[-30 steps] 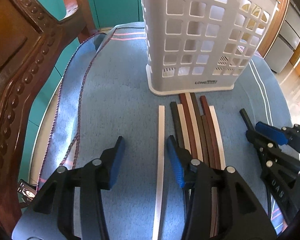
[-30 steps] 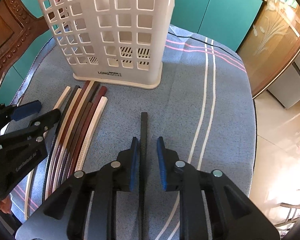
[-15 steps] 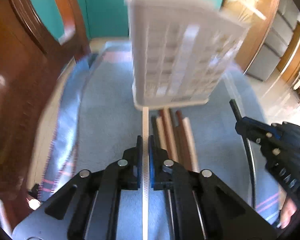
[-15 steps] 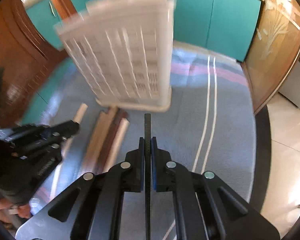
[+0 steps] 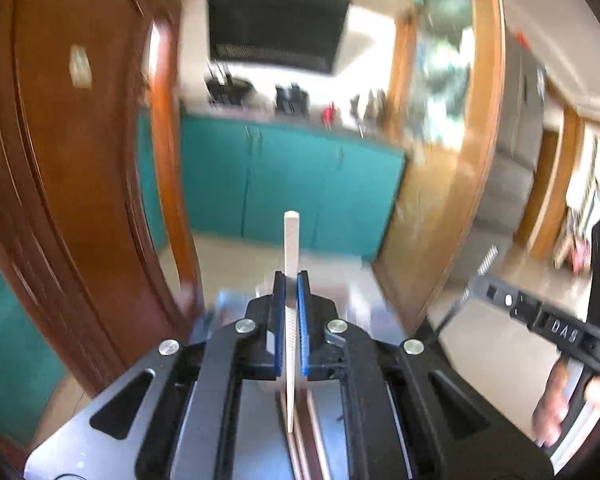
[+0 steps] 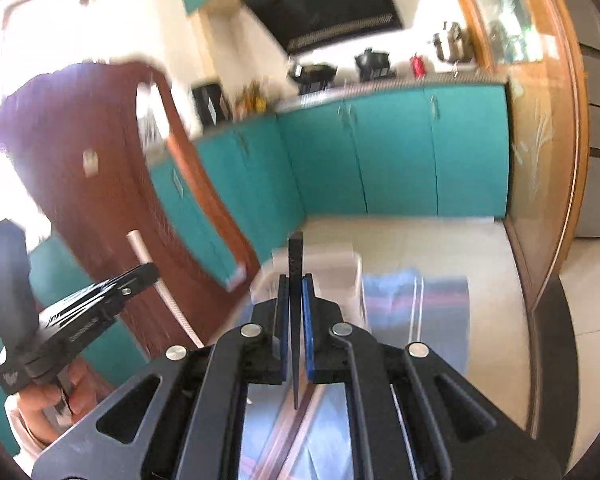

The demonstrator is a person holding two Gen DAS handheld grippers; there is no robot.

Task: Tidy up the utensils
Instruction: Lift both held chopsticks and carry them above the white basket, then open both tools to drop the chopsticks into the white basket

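My left gripper is shut on a white chopstick, lifted and pointing up and forward. My right gripper is shut on a black chopstick, also raised. The white slotted basket sits low behind the right fingers, blurred. Several brown and white chopsticks lie below the left gripper on the blue cloth. The right gripper shows at the right of the left wrist view, and the left one at the left of the right wrist view with its white chopstick.
A carved wooden chair back stands at the left. Teal cabinets and a kitchen counter lie ahead. The striped blue cloth covers the table right of the basket. A wooden glass-door frame is at the right.
Both grippers closed on their chopsticks, the left on the white one, the right on the black one, and lifted them off the cloth, tilting upward so the kitchen fills both views.
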